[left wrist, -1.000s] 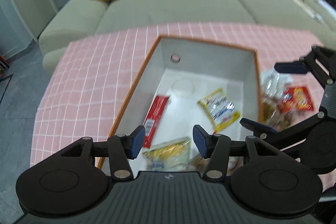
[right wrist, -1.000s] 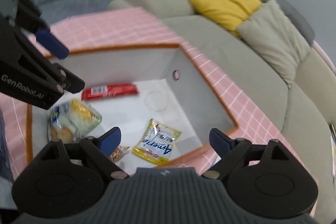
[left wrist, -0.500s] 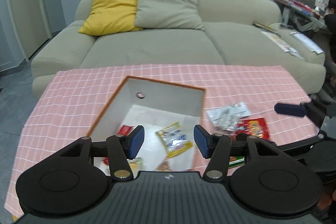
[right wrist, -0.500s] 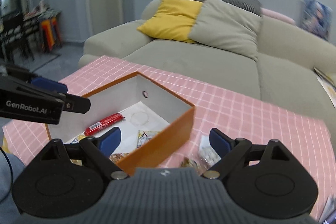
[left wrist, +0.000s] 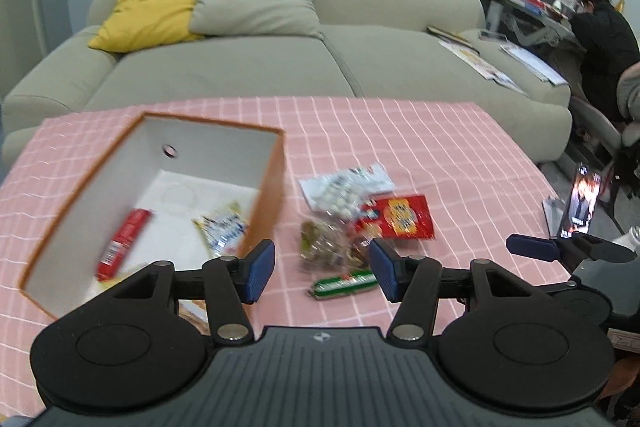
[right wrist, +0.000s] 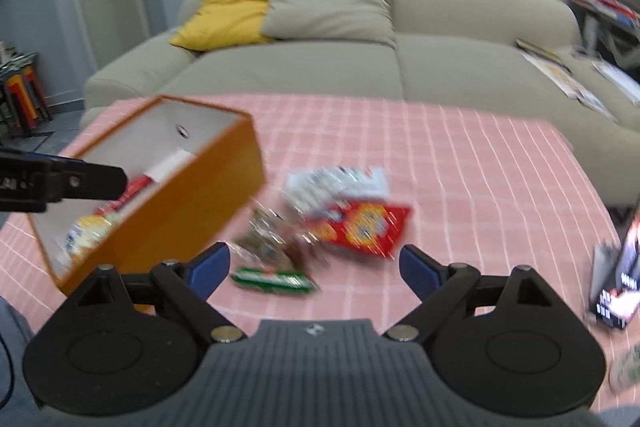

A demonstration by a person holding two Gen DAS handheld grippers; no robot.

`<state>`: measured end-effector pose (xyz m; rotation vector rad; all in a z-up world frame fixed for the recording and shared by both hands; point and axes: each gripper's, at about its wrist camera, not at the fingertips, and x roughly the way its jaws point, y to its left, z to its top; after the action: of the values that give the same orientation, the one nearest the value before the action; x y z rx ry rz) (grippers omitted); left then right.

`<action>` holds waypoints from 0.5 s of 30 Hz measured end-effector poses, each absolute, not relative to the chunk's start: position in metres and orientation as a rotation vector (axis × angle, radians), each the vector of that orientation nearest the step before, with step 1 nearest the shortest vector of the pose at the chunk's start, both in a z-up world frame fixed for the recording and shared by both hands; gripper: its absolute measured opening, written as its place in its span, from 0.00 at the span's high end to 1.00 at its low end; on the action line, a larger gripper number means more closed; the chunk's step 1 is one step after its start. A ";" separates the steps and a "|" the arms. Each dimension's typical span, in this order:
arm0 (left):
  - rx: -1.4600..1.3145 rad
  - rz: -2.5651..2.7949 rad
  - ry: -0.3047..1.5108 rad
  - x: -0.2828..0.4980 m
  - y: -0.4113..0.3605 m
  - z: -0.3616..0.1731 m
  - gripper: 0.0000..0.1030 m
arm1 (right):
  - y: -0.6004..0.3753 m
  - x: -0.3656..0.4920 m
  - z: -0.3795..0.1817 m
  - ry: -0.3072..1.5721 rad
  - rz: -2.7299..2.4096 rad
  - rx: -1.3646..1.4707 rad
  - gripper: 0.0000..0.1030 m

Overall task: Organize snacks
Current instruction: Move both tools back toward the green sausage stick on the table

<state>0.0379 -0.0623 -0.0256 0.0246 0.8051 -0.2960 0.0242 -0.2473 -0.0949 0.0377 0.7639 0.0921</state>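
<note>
I've swung both tongs away from over the box point(left wrist: 264, 183); left tongs point(left wrist: 322, 269) and right tongs point(right wrist: 314, 267), both released and empty, now face the snack pile point(left wrist: 360, 219) beside the box, so the next pick comes.

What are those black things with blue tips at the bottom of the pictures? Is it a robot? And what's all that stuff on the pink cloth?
It's not a robot. A person holds two grabber tools, one in each hand, and each tool carries a camera looking out along its two fingers. One picture is from the left gripper, the other from the right gripper. The blue tips are soft pads for pinching. Both grippers are open and hold nothing.

On the pink checked tablecloth stands an orange box, white inside, with a red bar and a yellow packet already in it. Beside the box lie loose snacks: a white bag, a red packet, a clear bag of brown bits and a green bar. Behind is a sofa.
</note>
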 end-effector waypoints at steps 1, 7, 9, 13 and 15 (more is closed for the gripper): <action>0.027 -0.301 0.812 0.038 -0.066 -0.030 0.38 | -0.251 0.024 -0.102 0.773 0.080 0.038 0.14; 0.032 -0.333 0.858 0.047 -0.082 -0.061 0.38 | -0.271 0.029 -0.130 0.805 0.040 0.027 0.15; 0.035 -0.341 0.871 0.050 -0.086 -0.071 0.38 | -0.275 0.033 -0.137 0.809 0.039 0.020 0.17; 0.058 -0.369 0.895 0.060 -0.095 -0.091 0.38 | -0.280 0.041 -0.149 0.823 0.041 0.004 0.21; 0.081 -0.372 0.910 0.066 -0.098 -0.102 0.38 | -0.280 0.048 -0.154 0.830 0.048 -0.006 0.24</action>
<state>0.0657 -0.0985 -0.1020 0.0810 0.9095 -0.3719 0.0482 -0.2800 -0.1539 -0.0057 0.8303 0.0481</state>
